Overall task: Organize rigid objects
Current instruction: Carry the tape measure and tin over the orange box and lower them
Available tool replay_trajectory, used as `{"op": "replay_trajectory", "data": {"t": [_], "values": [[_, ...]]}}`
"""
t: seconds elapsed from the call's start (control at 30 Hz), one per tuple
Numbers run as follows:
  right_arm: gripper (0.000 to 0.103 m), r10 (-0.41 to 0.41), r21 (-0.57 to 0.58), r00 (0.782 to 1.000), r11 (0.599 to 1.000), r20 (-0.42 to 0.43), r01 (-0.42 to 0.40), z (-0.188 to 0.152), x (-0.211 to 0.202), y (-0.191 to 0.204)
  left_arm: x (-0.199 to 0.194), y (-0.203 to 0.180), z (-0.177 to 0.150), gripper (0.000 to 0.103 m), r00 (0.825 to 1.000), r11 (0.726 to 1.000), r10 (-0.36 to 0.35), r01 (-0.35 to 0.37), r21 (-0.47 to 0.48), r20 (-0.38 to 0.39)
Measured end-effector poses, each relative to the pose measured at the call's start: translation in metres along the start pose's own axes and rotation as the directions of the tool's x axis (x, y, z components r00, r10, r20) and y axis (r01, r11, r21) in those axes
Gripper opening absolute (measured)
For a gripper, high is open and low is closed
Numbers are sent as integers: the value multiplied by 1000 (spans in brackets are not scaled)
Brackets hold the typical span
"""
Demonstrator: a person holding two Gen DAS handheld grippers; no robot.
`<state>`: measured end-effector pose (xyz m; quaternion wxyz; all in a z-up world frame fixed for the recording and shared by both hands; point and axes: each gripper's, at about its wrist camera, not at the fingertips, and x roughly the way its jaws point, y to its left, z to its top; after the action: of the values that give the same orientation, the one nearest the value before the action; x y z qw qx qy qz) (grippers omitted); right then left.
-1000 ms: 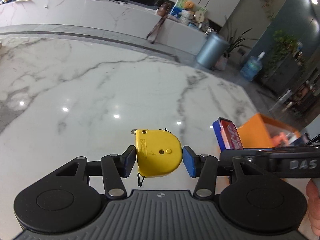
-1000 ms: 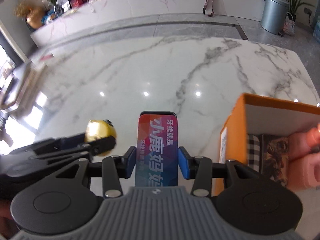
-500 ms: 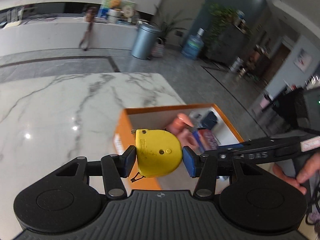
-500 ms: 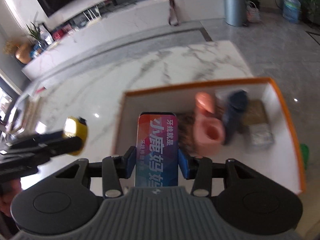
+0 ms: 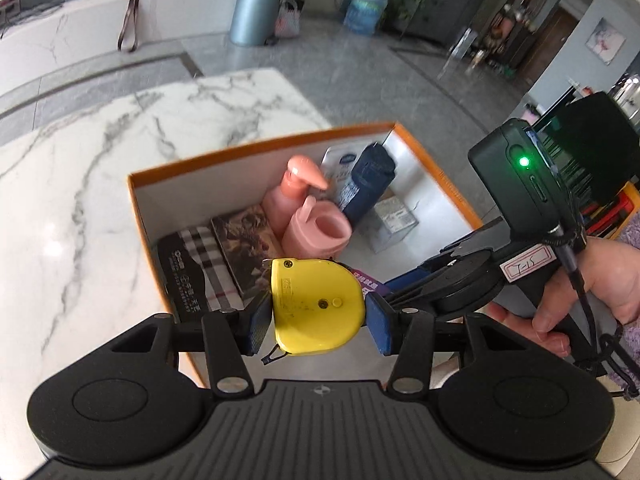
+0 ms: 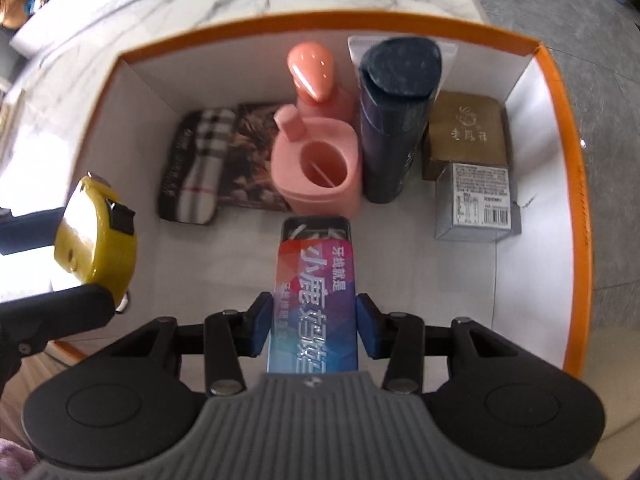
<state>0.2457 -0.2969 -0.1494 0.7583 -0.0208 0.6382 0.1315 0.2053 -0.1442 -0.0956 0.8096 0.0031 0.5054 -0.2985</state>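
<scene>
My left gripper (image 5: 316, 316) is shut on a yellow tape measure (image 5: 316, 306) and holds it over the near left edge of the orange box (image 5: 260, 148). The tape measure also shows in the right wrist view (image 6: 96, 240). My right gripper (image 6: 314, 328) is shut on a red, blue and purple floss box (image 6: 314, 304) and holds it above the open floor of the orange box (image 6: 576, 200), just in front of the pink cup (image 6: 318, 168).
In the box stand a pink pump bottle (image 6: 316, 76), a dark blue bottle (image 6: 394, 120), a gold carton (image 6: 466, 136), a grey carton (image 6: 474, 200) and flat packs (image 6: 224, 164). The marble table (image 5: 80, 184) lies to the left. The floor drops off behind the box.
Both grippers have swung right from the marble table to over the orange box, carrying their objects. The right gripper now looks straight down into the box.
</scene>
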Motion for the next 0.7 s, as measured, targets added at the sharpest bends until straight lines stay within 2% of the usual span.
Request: {"op": "replay_trajectory", "data": {"t": [0.2,0.43,0.57,0.7], "values": [[46,26,14,999,1000,-25,-25,6,29,-9,21,0,0,58,997,1000,24,-25,-11,-72],[46,20,13,997,1000,-68,-19,17,52,-8,35,0,-1,58,992,999,54,-53,13,-115],[46,8,30,999,1000,-49,-6,20,57,-11,43,-2,-1,58,989,998,56,-53,20,-141],[61,-31,41,1000,999,-2,31,15,46,-17,52,-3,1,58,984,998,49,-56,-32,-171]]}}
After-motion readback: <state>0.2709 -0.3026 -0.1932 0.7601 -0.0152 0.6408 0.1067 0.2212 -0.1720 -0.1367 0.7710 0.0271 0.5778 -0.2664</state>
